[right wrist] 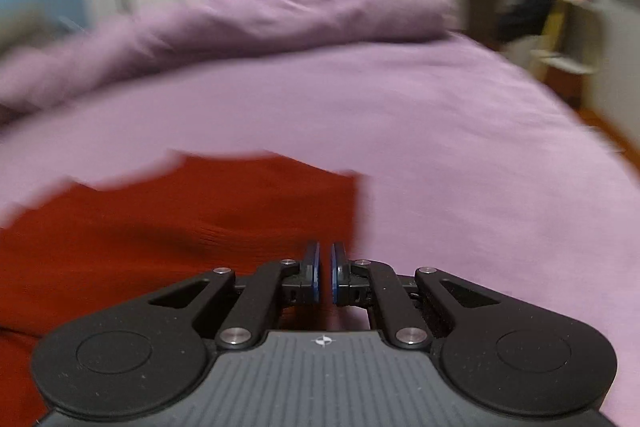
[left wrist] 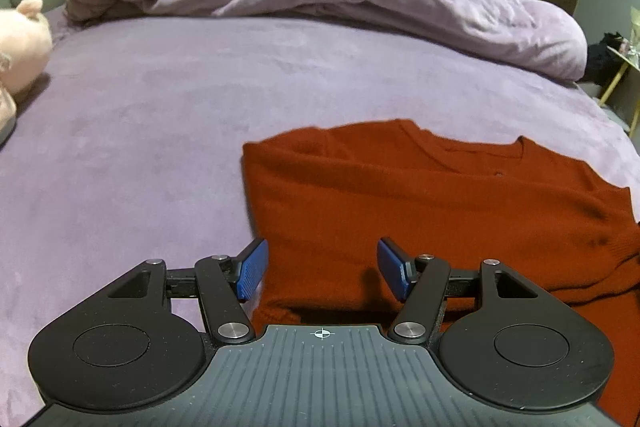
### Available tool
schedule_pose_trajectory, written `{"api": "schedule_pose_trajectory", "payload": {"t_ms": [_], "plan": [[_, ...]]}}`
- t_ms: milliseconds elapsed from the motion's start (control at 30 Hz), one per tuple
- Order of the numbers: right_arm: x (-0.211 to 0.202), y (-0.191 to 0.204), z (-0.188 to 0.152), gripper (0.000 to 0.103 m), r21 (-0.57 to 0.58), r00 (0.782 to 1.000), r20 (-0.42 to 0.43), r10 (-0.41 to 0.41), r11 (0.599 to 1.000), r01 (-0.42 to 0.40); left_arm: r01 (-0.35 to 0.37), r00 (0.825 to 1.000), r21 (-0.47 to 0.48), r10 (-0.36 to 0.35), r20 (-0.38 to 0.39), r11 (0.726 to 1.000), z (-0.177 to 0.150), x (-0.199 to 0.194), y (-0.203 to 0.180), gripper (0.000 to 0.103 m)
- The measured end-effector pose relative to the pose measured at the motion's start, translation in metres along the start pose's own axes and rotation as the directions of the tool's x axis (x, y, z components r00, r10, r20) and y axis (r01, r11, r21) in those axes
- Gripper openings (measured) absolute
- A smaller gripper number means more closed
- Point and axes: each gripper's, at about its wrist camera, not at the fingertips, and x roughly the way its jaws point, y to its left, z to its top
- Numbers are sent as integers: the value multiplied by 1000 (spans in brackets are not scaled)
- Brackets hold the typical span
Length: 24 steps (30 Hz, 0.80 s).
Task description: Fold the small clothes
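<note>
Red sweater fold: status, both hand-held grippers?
Left hand-held gripper open over red sweater, gripping nothing. Right hand-held gripper shut at sweater's edge; hold unclear, view blurred. Nothing in the way on bed.

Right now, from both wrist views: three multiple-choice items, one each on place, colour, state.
1. Where is the pink plush toy? A on the red garment B at the bed's left edge C on the duvet
2. What colour is the garment? A red B blue C white
3. How do the jaws stand? A both open B left hand-held gripper open, right hand-held gripper shut C both shut

B: it sits far left on the purple sheet.
A: rust-red knit.
B: left pads stand wide apart, right pads nearly meet.
</note>
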Motion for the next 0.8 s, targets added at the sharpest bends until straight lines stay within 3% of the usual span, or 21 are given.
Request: {"api": "schedule_pose_trajectory", "payload": {"t_ms": [67, 133, 233, 333, 433, 533, 600, 667, 733, 800], "plan": [[-8, -1, -2, 7, 35, 998, 32, -49, 998, 48, -3, 1000, 4, 3, 19, 1000, 2, 2, -3, 70], [-19, 11, -5, 7, 35, 996, 92, 5, 999, -8, -6, 1000, -4, 6, 10, 1000, 5, 9, -9, 71], [-18, 54, -8, 7, -109, 987, 77, 141, 985, -132, 9, 1000, 22, -9, -1, 1000, 6, 23, -24, 74], [-9, 92, -13, 6, -238, 979, 64, 196, 955, -176, -24, 1000, 86, 25, -14, 996, 4, 39, -40, 75], [11, 104, -18, 6, -319, 990, 30, 139, 940, -123, -50, 998, 118, 53, -19, 992, 3, 50, -47, 79], [20, 90, -22, 2, -411, 993, 116, -6, 910, 54, -58, 998, 119, 60, -13, 991, 3, 52, -47, 83], [24, 71, -23, 0, -403, 993, 118, -10, 913, 57, -63, 998, 125, 65, -10, 990, 2, 53, -47, 84], [24, 73, -25, 0, -448, 990, 131, -44, 889, 99, -72, 997, 129, 74, -8, 989, 1, 51, -47, 85], [13, 78, -25, 0, -440, 992, 121, -37, 894, 87, -77, 997, 126, 80, -13, 989, 2, 48, -47, 85], [-6, 78, -24, 0, -378, 992, 98, 82, 925, -39, -73, 997, 124, 76, -19, 990, 1, 47, -46, 85]]}}
